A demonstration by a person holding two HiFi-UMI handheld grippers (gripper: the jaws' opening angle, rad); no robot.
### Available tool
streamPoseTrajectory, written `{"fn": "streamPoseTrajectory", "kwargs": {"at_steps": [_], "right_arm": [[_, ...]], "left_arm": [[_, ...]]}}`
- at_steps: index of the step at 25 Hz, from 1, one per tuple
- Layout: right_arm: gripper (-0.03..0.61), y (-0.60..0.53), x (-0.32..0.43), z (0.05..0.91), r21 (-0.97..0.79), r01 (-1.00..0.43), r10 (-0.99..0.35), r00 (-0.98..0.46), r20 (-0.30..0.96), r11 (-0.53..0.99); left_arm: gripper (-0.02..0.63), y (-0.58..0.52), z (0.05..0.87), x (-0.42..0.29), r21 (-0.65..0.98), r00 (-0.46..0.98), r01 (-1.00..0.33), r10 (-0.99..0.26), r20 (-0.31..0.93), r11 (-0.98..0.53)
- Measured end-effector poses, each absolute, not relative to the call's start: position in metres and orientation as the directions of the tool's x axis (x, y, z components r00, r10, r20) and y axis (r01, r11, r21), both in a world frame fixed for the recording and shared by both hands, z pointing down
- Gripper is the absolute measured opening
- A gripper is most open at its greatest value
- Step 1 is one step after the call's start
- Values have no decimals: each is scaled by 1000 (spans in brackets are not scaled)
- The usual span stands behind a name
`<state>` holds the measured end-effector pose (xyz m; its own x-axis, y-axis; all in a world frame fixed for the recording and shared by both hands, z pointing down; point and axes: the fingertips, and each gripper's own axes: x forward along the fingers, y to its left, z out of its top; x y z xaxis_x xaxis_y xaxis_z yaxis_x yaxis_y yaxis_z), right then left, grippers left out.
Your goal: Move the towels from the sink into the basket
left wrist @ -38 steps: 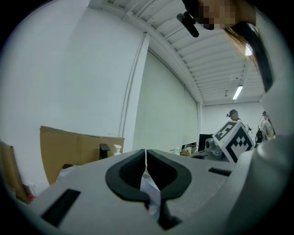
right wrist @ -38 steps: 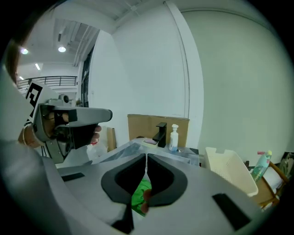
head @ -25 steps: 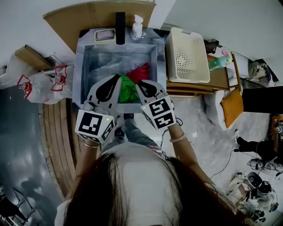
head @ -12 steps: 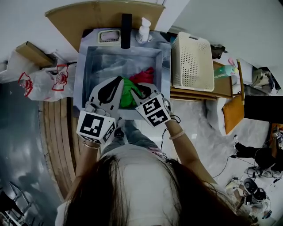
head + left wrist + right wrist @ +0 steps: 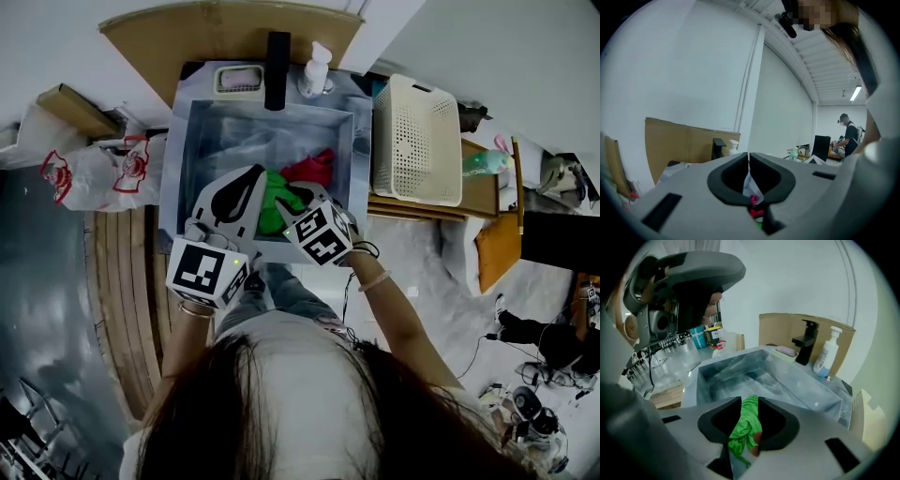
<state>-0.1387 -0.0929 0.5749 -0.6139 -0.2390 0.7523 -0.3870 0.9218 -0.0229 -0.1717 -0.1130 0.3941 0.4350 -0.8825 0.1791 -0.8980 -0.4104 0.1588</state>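
A green towel (image 5: 275, 204) and a red towel (image 5: 314, 169) lie bunched in the steel sink (image 5: 195, 141). The white perforated basket (image 5: 417, 141) stands on the counter to the sink's right. My right gripper (image 5: 298, 195) tilts down into the sink right above the green towel (image 5: 745, 427). Its jaws have just been opening and stand apart (image 5: 750, 401), with the green cloth showing in the gap below, not pinched. My left gripper (image 5: 249, 174) hovers over the sink's near left part, about level, jaws shut (image 5: 748, 157) on nothing.
A black faucet (image 5: 277, 56), a soap bottle (image 5: 317, 70) and a soap dish (image 5: 242, 80) line the sink's far rim. White plastic bags (image 5: 103, 173) lie to the left. A green bottle (image 5: 487, 161) sits on the shelf beyond the basket.
My right gripper has sunk into the sink toward the green towel, tipped further down, and its jaws have parted. The left gripper has edged forward over the sink.
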Motion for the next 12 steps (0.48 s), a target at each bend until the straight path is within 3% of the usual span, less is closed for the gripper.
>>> {"fn": "streamPoseTrajectory", "kwargs": {"at_steps": [12], "right_arm": [[182, -92, -145, 625, -52, -285, -119, -550, 827, 957]], "left_arm": [[8, -120, 404, -180, 165, 400, -913, -894, 200, -372]]}}
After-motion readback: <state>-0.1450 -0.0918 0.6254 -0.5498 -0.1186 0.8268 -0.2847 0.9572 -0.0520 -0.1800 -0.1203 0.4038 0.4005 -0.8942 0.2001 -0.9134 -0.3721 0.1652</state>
